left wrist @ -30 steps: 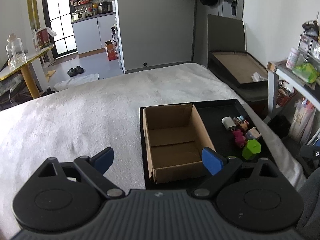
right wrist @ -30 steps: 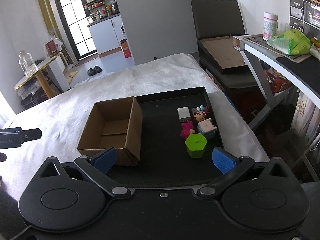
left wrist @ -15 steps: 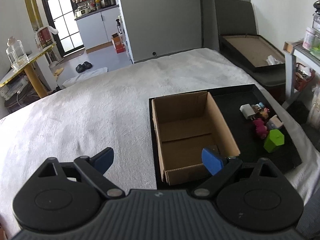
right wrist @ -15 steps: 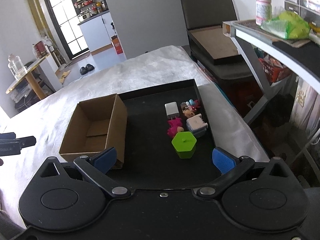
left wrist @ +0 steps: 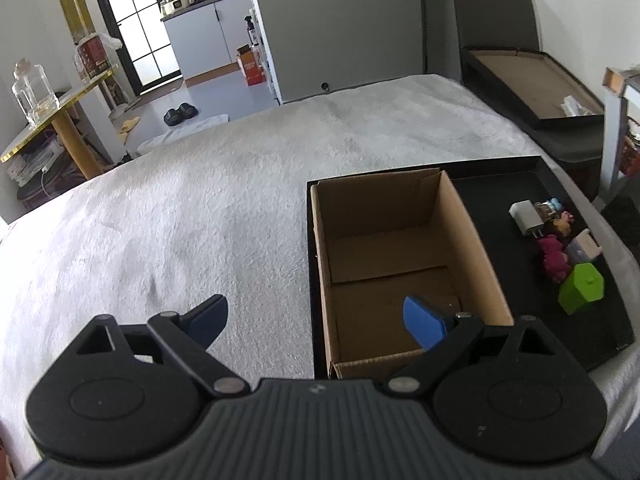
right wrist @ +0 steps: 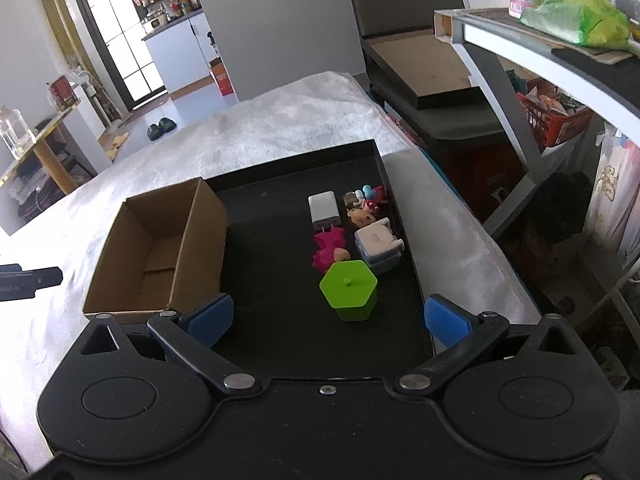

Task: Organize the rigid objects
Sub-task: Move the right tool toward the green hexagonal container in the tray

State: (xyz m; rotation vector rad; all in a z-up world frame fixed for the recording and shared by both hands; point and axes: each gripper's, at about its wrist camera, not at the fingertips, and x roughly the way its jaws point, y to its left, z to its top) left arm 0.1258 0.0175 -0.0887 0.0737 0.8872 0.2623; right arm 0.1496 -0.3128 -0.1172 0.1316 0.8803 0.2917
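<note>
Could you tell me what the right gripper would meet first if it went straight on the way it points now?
Most likely the green hexagonal container: it sits between the open right gripper fingers, nearest of the clutter, though depth is uncertain.

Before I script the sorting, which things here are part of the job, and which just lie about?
Job: cardboard box, black tray, green hexagonal container, white charger, pink toy, small figures.
Lying about: glass jar, slippers.

Your cardboard box point(left wrist: 400, 256) is plain matt brown paperboard with raw edges. It sits in a matt black tray point(right wrist: 280, 332) on a fuzzy white cloth cover point(left wrist: 180, 216). Beside the box, the green hexagonal container point(right wrist: 349, 289) looks like smooth plastic, and the white charger point(right wrist: 324, 210) is smooth too.
</note>
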